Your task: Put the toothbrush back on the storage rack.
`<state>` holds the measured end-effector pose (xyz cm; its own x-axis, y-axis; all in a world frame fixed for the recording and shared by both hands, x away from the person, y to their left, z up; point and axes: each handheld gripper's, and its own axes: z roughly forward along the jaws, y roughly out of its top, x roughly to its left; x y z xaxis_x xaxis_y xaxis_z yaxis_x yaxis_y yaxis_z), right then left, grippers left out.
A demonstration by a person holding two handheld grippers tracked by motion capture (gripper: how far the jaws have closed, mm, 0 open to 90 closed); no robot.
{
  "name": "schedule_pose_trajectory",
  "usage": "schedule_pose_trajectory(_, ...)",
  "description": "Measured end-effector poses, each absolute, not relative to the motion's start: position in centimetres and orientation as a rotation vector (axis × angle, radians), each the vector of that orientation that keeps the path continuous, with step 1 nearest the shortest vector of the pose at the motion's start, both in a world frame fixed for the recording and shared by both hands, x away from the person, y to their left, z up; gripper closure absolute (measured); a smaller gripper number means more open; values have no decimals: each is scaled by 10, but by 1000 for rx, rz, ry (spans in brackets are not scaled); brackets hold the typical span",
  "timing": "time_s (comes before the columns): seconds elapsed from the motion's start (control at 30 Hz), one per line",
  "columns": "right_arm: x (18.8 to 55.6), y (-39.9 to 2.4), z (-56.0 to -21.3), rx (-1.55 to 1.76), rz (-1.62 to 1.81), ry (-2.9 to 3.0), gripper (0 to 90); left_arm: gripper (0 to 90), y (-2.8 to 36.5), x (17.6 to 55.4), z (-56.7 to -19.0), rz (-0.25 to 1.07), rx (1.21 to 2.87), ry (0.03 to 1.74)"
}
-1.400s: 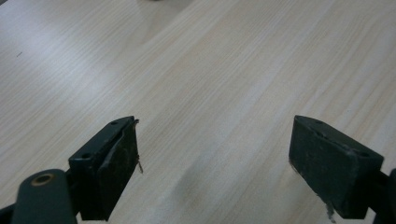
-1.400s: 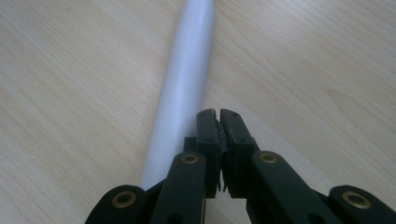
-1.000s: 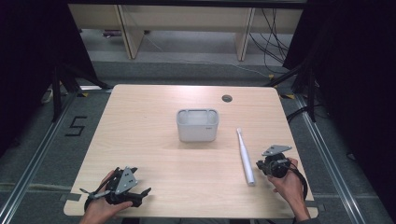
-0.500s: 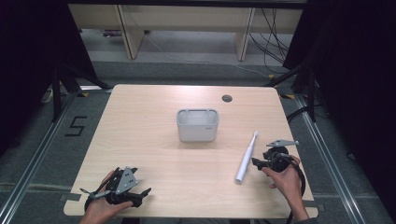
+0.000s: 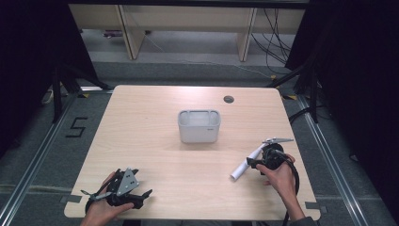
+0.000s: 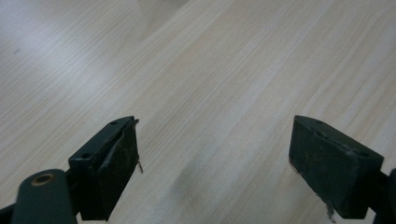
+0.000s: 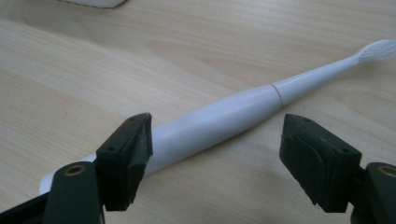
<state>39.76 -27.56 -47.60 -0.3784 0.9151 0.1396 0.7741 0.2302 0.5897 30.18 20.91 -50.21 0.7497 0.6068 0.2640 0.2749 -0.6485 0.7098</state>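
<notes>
A white electric toothbrush point(image 5: 241, 168) lies slanted on the table at the right, its brush head toward the far right. In the right gripper view the toothbrush point(image 7: 219, 120) rests flat on the wood. My right gripper point(image 5: 253, 163) is low over its handle. Its jaws have just been opening, and the right gripper point(image 7: 215, 140) now stands open with the handle between the pads, the left pad close against it and the right pad apart. My left gripper point(image 5: 142, 196) sits near the front left edge. The left gripper point(image 6: 214, 149) is open over bare wood.
A white rectangular container point(image 5: 199, 126) stands mid-table, farther away than the toothbrush and to its left. A round cable hole point(image 5: 228, 99) is near the table's point(image 5: 141, 122) far edge. Dark floor and shelving frames surround the table.
The toothbrush has swung from lying almost straight away from the person to a slant, its near end moving left. The right hand shifted slightly. The left hand stayed still.
</notes>
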Motion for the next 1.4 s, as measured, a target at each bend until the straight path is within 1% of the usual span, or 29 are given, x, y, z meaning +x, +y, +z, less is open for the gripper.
schedule_pose_trajectory(0.03,398,-275,-477,1593,852,2257,259,153,209,302,-502,648,2282,658)
schedule_pose_trajectory(0.07,397,-270,-476,1673,855,2227,259,152,209,302,-502,648,2279,661)
schedule_pose_trajectory(0.1,399,-272,-477,1655,807,2251,258,152,209,302,-502,642,2275,663)
schedule_pose_trajectory(0.2,400,-269,-479,1667,839,2244,258,152,209,302,-503,653,2263,680)
schedule_pose_trajectory(0.23,398,-264,-478,1750,851,2207,257,153,209,302,-503,656,2265,676)
schedule_pose_trajectory(0.33,401,-267,-480,1701,846,2219,258,152,209,302,-503,650,2262,679)
schedule_pose_trajectory(0.37,403,-270,-480,1637,826,2245,258,153,209,302,-502,648,2271,665)
schedule_pose_trajectory(0.43,404,-268,-480,1663,809,2237,255,152,209,302,-502,641,2275,667)
schedule_pose_trajectory(0.47,405,-267,-479,1682,816,2264,238,153,209,302,-503,653,2266,678)
schedule_pose_trajectory(0.53,408,-268,-482,1631,791,2248,240,152,209,302,-503,659,2268,670)
schedule_pose_trajectory(0.6,409,-268,-481,1650,839,2279,240,153,209,302,-503,659,2268,671)
schedule_pose_trajectory(0.97,413,-258,-486,1672,835,2303,255,152,209,302,-502,645,2269,666)
schedule_pose_trajectory(1.07,414,-256,-486,1647,826,2328,277,153,209,302,-503,650,2255,674)
schedule_pose_trajectory(1.1,416,-257,-487,1621,787,2324,294,152,209,302,-503,649,2258,673)
schedule_pose_trajectory(1.13,414,-253,-487,1652,824,2311,309,152,209,302,-502,647,2259,672)
schedule_pose_trajectory(1.17,415,-255,-486,1638,764,2329,319,153,209,302,-502,647,2260,671)
schedule_pose_trajectory(1.2,414,-255,-486,1605,790,2367,363,153,209,302,-502,647,2260,671)
schedule_pose_trajectory(1.27,413,-253,-485,1631,769,2365,378,153,209,302,-503,648,2259,673)
schedule_pose_trajectory(1.33,413,-253,-486,1604,755,2383,442,152,209,302,-503,652,2259,674)
schedule_pose_trajectory(1.4,415,-253,-486,1573,739,2395,467,152,209,302,-503,651,2263,679)
